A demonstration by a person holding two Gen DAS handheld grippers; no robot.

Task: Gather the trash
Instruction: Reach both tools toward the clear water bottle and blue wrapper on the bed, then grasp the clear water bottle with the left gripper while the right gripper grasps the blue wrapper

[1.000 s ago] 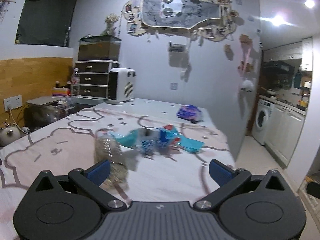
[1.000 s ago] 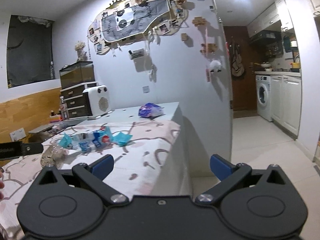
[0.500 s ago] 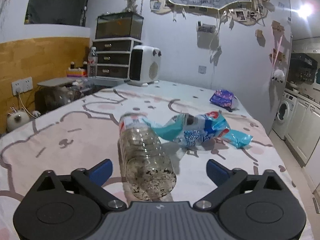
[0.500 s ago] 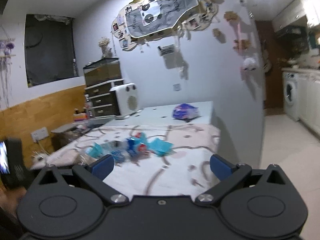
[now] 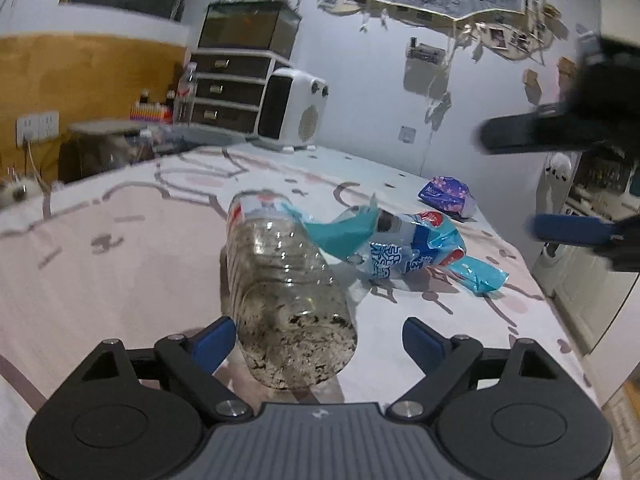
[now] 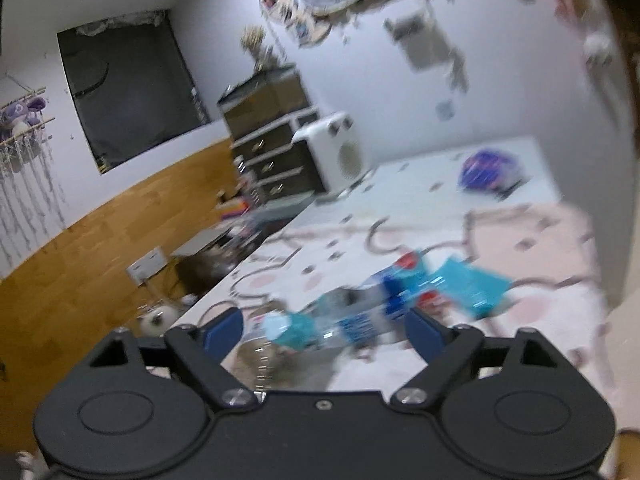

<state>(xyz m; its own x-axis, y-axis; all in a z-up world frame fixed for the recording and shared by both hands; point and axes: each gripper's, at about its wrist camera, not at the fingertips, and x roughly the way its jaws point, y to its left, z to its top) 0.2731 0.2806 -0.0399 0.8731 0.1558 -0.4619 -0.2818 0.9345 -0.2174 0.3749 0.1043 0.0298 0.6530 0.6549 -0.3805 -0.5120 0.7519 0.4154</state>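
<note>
A clear plastic bottle [image 5: 280, 280] with dark dirt inside lies on the pink patterned tablecloth [image 5: 120, 264], base toward me. My left gripper [image 5: 318, 344] has the bottle's base between its closing jaws. The left pad is almost at the bottle and the right pad stands apart. Behind the bottle lie a crumpled blue-and-white wrapper [image 5: 408, 248] and a teal wrapper [image 5: 480, 276]. My right gripper [image 5: 508, 182] hovers above the table's right side, jaws closing on nothing. In the blurred right wrist view that gripper [image 6: 324, 334] looks down at the wrapper [image 6: 384, 300] and bottle [image 6: 272, 356].
A purple packet [image 5: 446, 196] lies farther back on the table. A white heater [image 5: 292, 116] and a drawer unit [image 5: 228, 84] with a glass tank stand at the far end. The table's right edge [image 5: 532, 280] drops to the floor near a washing machine.
My left gripper moved forward and down until the bottle's base came between its jaws, which narrowed. The right gripper swung left from beside the table to above the wrappers, jaws narrowing.
</note>
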